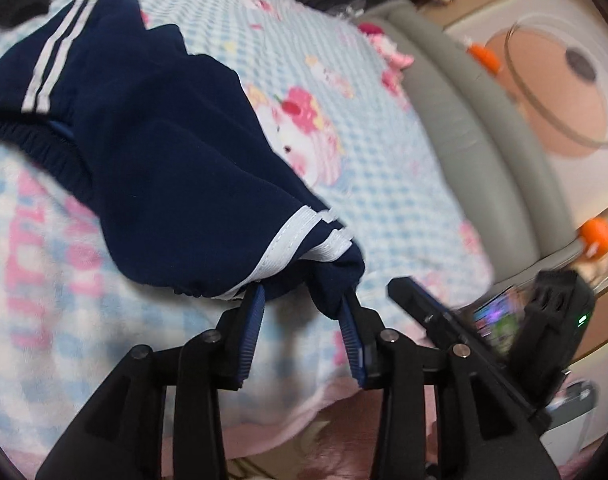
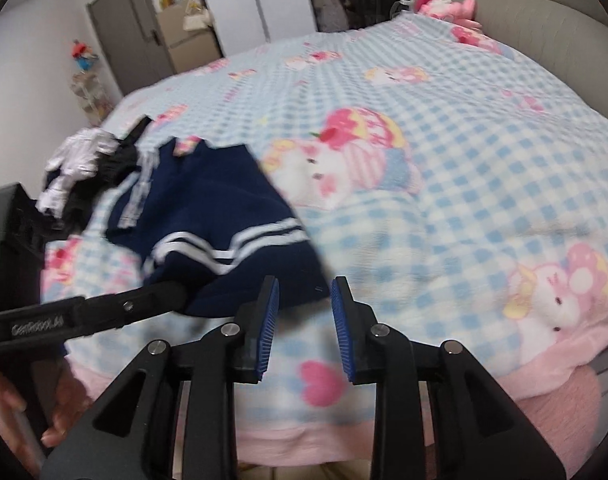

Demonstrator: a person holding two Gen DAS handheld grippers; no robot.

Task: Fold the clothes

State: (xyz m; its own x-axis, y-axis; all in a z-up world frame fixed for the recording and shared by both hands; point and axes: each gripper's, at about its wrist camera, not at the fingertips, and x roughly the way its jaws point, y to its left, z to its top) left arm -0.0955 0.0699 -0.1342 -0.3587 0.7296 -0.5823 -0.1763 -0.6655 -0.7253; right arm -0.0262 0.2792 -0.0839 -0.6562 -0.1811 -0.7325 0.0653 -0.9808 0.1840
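Left wrist view shows us the navy shorts point(image 1: 151, 152) lying on the checked blanket point(image 1: 384, 184), running from the upper left down to our left gripper point(image 1: 304, 300). Its two blue-padded fingers point(image 1: 251, 320) stand apart, and a bunched corner of the shorts hangs between them, against the right-hand pad; we cannot tell whether the cloth is truly pinched. Our right gripper point(image 1: 424, 300) shows just beside it on the right, blurred.

From the right wrist view, the right gripper point(image 2: 304, 292) has its fingers apart with nothing between them, and the near edge of the shorts point(image 2: 223, 216) lies just beyond and left of the tips. The left gripper point(image 2: 155, 296) reaches in from the left, its tip against the cloth.

We see dark blue fabric, rumpled and partly doubled over, with twin white stripes point(image 1: 51, 56) along the side, white banding point(image 1: 299, 236) near the held corner, and a gathered elastic waistband point(image 1: 43, 148) at the far left. A heap of black and white clothes point(image 2: 87, 164) lies behind the shorts. A grey padded headboard point(image 1: 464, 120) edges the bed.
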